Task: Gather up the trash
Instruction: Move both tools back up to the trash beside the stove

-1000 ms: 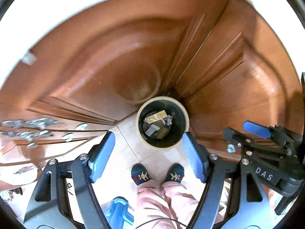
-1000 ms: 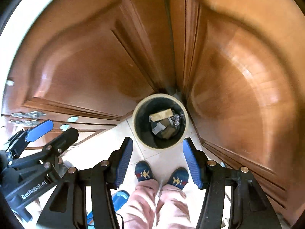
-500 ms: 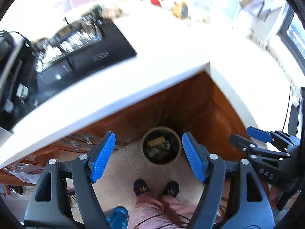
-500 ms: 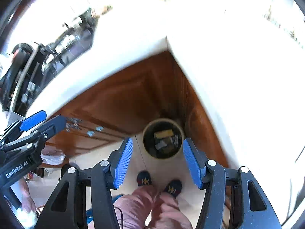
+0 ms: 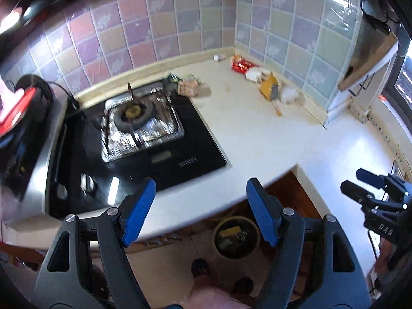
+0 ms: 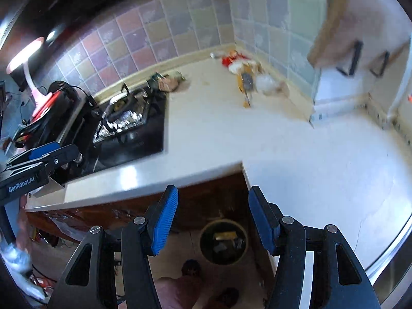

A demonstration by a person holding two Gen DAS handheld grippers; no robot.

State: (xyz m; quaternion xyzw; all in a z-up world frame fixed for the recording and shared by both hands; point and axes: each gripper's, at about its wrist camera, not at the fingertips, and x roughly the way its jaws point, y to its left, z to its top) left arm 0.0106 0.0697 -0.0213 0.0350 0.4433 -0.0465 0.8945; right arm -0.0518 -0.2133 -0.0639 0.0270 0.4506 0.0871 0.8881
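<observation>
Now both claws, left claw (image 5: 200,212) and right claw (image 6: 213,216), gape empty; the wrappers (image 5: 267,87) sit beside the wall, risking a jaw strike or scatter.

Glossy stone, glass and tile above warm wood

Ahead of the tongs, the countertop (image 5: 257,134) looks smooth and pale; the black hob (image 5: 180,159) is glossy glass, its burner tray crinkled foil; wall tiles (image 5: 159,25) shine; cabinet fronts (image 6: 206,203) below are varnished wood
</observation>
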